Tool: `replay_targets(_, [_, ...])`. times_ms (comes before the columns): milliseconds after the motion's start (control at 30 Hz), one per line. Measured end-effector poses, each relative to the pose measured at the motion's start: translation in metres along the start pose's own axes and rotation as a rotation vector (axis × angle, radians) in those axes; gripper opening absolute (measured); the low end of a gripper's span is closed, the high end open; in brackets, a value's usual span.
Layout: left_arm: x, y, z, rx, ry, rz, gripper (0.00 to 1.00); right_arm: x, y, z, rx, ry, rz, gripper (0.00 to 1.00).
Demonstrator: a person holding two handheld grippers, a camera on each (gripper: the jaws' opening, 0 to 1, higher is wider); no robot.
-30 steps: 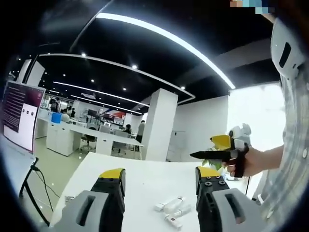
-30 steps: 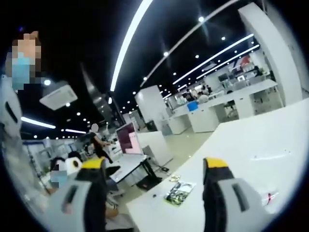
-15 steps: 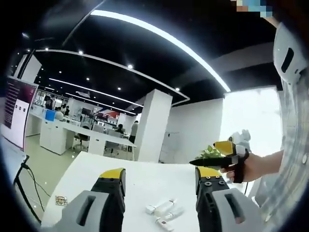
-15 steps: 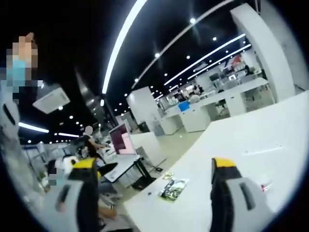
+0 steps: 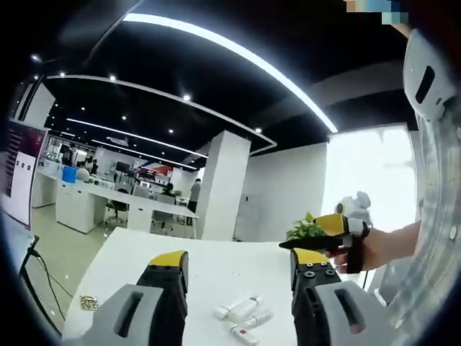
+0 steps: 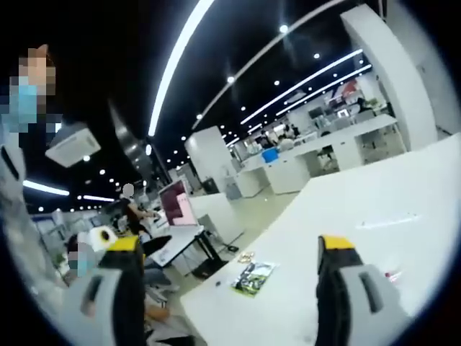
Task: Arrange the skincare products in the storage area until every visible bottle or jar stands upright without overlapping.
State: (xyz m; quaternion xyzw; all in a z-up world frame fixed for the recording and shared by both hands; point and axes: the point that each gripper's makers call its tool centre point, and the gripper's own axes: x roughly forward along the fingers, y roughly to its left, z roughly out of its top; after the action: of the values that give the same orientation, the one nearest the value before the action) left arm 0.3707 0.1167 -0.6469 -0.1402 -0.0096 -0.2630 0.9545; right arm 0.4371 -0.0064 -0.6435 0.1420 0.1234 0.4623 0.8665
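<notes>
In the left gripper view, the left gripper (image 5: 238, 270) holds its yellow-tipped jaws wide apart with nothing between them, raised above a white desk (image 5: 216, 270). Past the gap between the jaws, a small cluster of white skincare tubes (image 5: 241, 317) lies flat on the desk top, touching or nearly touching one another, none upright. Near the desk's left edge sits a small round metallic thing (image 5: 88, 303), too small to name. At the right of this view a person's hand (image 5: 371, 249) grips the right gripper (image 5: 313, 241), seen side-on over the desk's far right part, with a green plant (image 5: 306, 229) just behind it; from here its jaws look close together.

In the right gripper view, the right gripper (image 6: 230, 252) shows its two jaws set wide, empty, above the same white desk (image 6: 374, 209). A green printed packet (image 6: 252, 277) lies near the desk's left edge, and a tiny red-marked item (image 6: 392, 274) sits just beside the right jaw
</notes>
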Motion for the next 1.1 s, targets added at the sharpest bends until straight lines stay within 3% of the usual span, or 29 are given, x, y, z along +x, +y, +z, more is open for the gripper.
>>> replay_targets(133, [-0.001,0.004,-0.001,-0.022,0.003,0.017,0.60,0.007,0.009,-0.011,-0.050,0.068,0.033,0.99])
replay_targets(467, [-0.003,0.014,0.003,-0.054,-0.015,0.031,0.60,0.020,0.024,-0.008,-0.042,0.058,0.082,0.99])
replay_targets(633, [-0.004,0.016,-0.003,-0.042,0.013,0.041,0.61,0.021,0.024,-0.010,-0.039,0.065,0.080,0.99])
replay_targets(767, [-0.004,0.016,-0.003,-0.033,0.010,0.034,0.63,0.023,0.023,-0.013,-0.067,0.075,0.074,0.99])
replay_targets(867, [-0.006,0.010,0.012,-0.079,-0.073,0.012,0.63,0.022,0.018,-0.015,-0.062,0.077,0.054,0.99])
replay_targets(1100, [-0.005,0.009,-0.005,-0.040,-0.007,0.015,0.62,0.002,-0.006,-0.019,-0.062,0.094,-0.023,0.99])
